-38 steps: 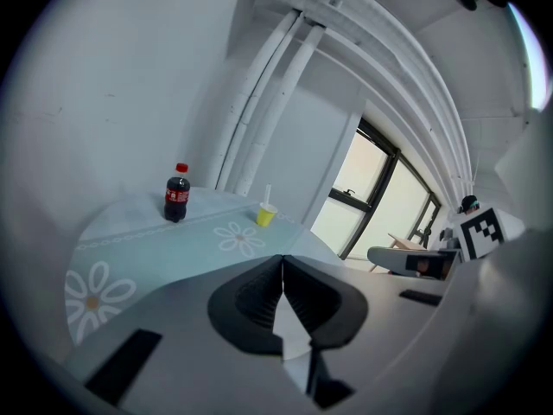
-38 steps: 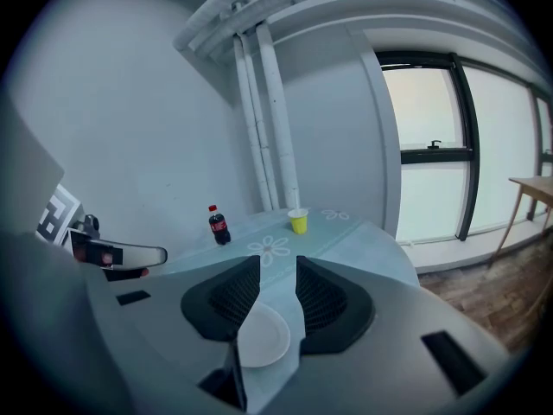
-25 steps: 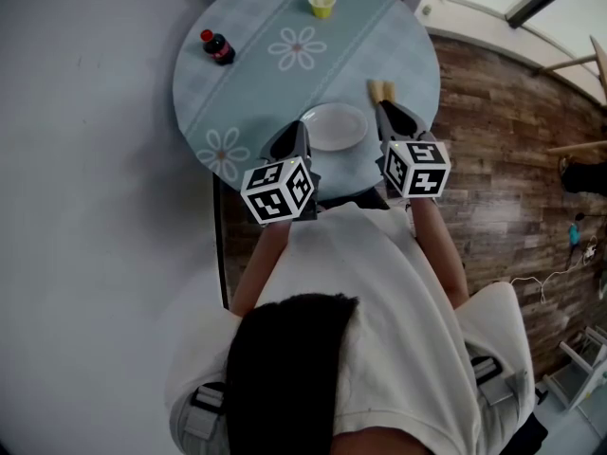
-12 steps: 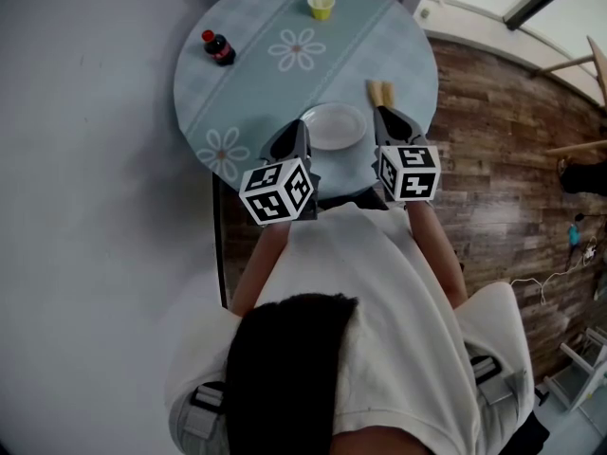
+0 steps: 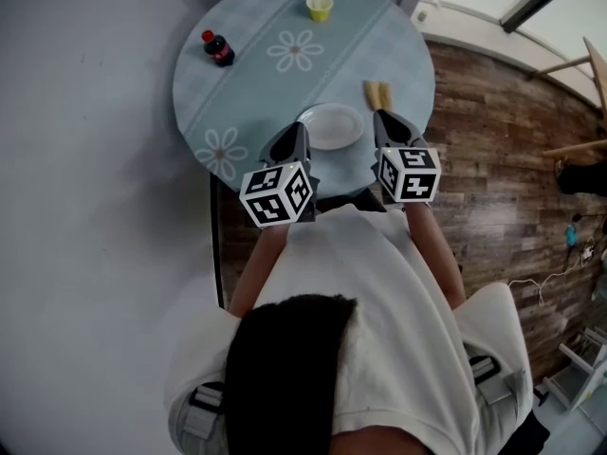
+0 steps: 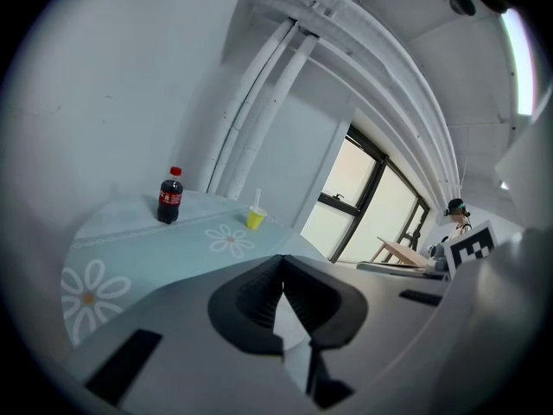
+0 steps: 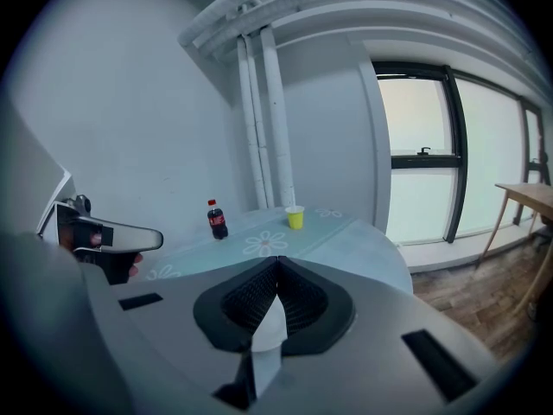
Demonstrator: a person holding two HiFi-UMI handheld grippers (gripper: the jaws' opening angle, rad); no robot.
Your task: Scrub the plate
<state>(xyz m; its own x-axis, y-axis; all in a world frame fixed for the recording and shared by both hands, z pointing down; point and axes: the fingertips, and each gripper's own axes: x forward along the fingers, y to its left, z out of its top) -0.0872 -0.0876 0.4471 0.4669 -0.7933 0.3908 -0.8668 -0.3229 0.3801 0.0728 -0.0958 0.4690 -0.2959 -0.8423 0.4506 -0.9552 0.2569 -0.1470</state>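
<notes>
a round table (image 5: 248,91) with a pale blue cloth printed with daisies stands in front of the person. the white plate (image 5: 331,126) lies flat near the near edge of the table, a little right of the middle, and it looks empty.

the left gripper (image 5: 298,131) points at the near left side of the plate, and its tip is at the plate's rim. whether it touches the rim cannot be told from above. its jaws are pressed together with nothing between them.

the right gripper (image 5: 383,119) is just beside the right side of the plate. its jaws are also clenched on nothing.

a small yellow-brown thing (image 5: 378,93) lies near the right edge of the table, just beyond the tip of the right gripper. what it is cannot be made out.

a dark bottle (image 5: 218,47) with a red cap stands upright near the left edge, well apart from the plate. a yellow cup (image 5: 321,7) with a straw in it stands at the far edge. to the right of the table is a wooden floor (image 5: 493,131).
</notes>
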